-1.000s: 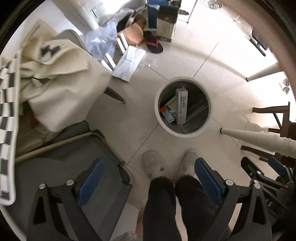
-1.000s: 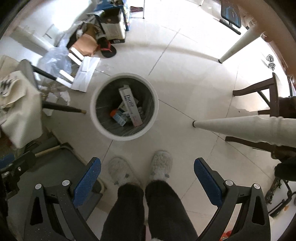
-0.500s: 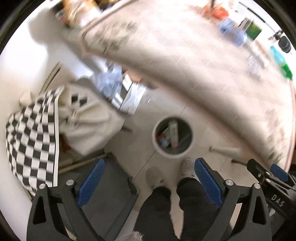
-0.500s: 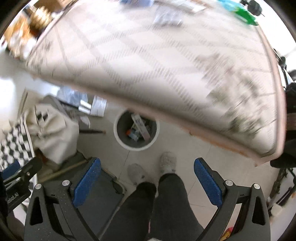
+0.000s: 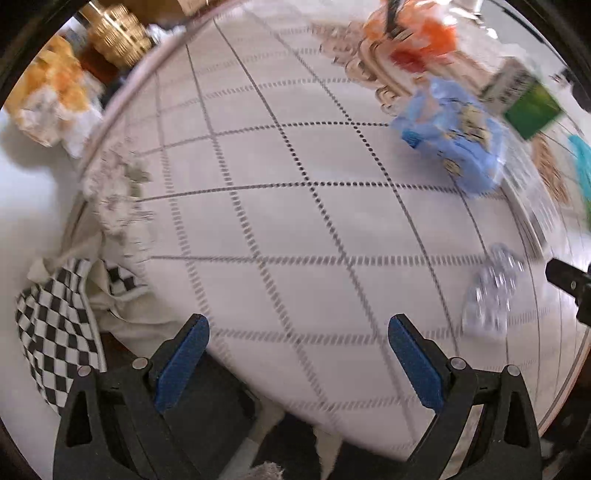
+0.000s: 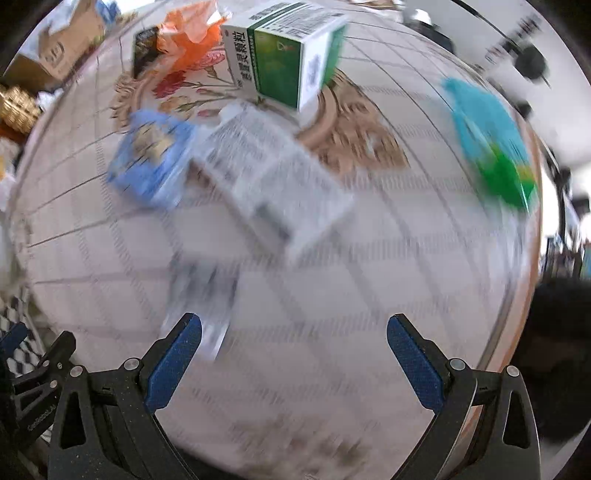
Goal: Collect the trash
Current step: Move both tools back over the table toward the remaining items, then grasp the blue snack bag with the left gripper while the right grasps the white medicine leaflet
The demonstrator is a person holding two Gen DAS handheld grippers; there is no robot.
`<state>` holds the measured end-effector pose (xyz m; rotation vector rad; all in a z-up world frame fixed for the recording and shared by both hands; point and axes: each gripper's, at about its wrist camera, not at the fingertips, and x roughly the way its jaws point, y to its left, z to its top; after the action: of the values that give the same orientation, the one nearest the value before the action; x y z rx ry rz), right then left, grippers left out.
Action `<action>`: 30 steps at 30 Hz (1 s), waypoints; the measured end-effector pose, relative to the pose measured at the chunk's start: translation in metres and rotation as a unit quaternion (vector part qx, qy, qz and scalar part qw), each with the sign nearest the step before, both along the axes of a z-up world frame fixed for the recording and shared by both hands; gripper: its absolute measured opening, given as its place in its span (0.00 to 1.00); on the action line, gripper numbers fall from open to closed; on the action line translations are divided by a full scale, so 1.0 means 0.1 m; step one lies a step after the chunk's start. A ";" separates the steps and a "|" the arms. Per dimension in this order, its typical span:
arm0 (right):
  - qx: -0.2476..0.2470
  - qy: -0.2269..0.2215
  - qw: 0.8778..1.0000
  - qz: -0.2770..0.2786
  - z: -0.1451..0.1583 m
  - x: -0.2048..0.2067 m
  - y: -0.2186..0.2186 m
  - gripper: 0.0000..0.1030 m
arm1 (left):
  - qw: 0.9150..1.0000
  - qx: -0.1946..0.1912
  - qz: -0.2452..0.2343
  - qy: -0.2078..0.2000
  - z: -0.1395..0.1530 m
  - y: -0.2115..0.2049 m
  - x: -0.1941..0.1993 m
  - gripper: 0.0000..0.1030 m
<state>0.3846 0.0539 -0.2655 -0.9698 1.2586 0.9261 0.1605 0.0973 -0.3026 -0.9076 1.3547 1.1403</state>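
Note:
Both grippers hang open and empty over a round table with a cream grid cloth point(image 5: 280, 221). My left gripper point(image 5: 299, 354) is over the near edge. A blue snack wrapper point(image 5: 450, 136) and a crumpled clear plastic piece point(image 5: 491, 291) lie to its right. My right gripper point(image 6: 293, 354) has that clear plastic point(image 6: 203, 295) just beyond its left finger. Farther off lie a white printed leaflet point(image 6: 269, 181), the blue wrapper point(image 6: 151, 158), a green and white box point(image 6: 288, 51), an orange wrapper point(image 6: 188, 37) and a teal and green packet point(image 6: 491, 144). Both views are blurred.
A checkered cloth bag point(image 5: 55, 317) hangs left of the table. A gold ornament point(image 5: 118, 33) and yellow and white clutter point(image 5: 51, 92) sit beyond the table's far left edge. A cardboard box point(image 6: 55, 48) stands at the back left. The other gripper's body point(image 5: 572, 284) shows at right.
Both grippers have swung up from the floor bin to above the tabletop. The bin and the person's feet have dropped out of view. Both stay open.

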 end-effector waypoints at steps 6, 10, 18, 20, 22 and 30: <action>-0.033 -0.002 0.995 0.096 -0.38 0.17 0.66 0.99 | 0.999 -0.036 0.018 0.024 -0.31 0.20 0.02 0.99; -0.009 0.025 0.996 0.083 -0.38 0.31 0.71 0.90 | 0.998 -0.047 0.038 0.017 -0.34 0.18 -0.07 1.00; -0.020 0.038 0.995 -0.089 -0.33 1.00 -0.02 0.87 | 0.999 -0.026 0.042 -0.008 -0.03 0.32 0.18 0.99; -0.014 0.023 0.988 -0.153 -0.31 1.26 -0.22 0.87 | 0.999 -0.013 0.044 -0.021 0.09 0.42 0.33 0.99; -0.013 0.018 0.982 -0.190 -0.34 1.47 -0.29 0.88 | 0.998 -0.007 0.048 -0.046 0.18 0.51 0.48 0.99; -0.010 0.038 0.979 -0.198 -0.44 1.76 -0.31 0.88 | 0.995 -0.014 0.041 -0.090 0.14 0.79 0.98 0.89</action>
<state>0.5603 0.0232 -0.3092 -0.6686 1.4627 0.6432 0.2581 0.1768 -0.2885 -1.0682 1.2000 1.0755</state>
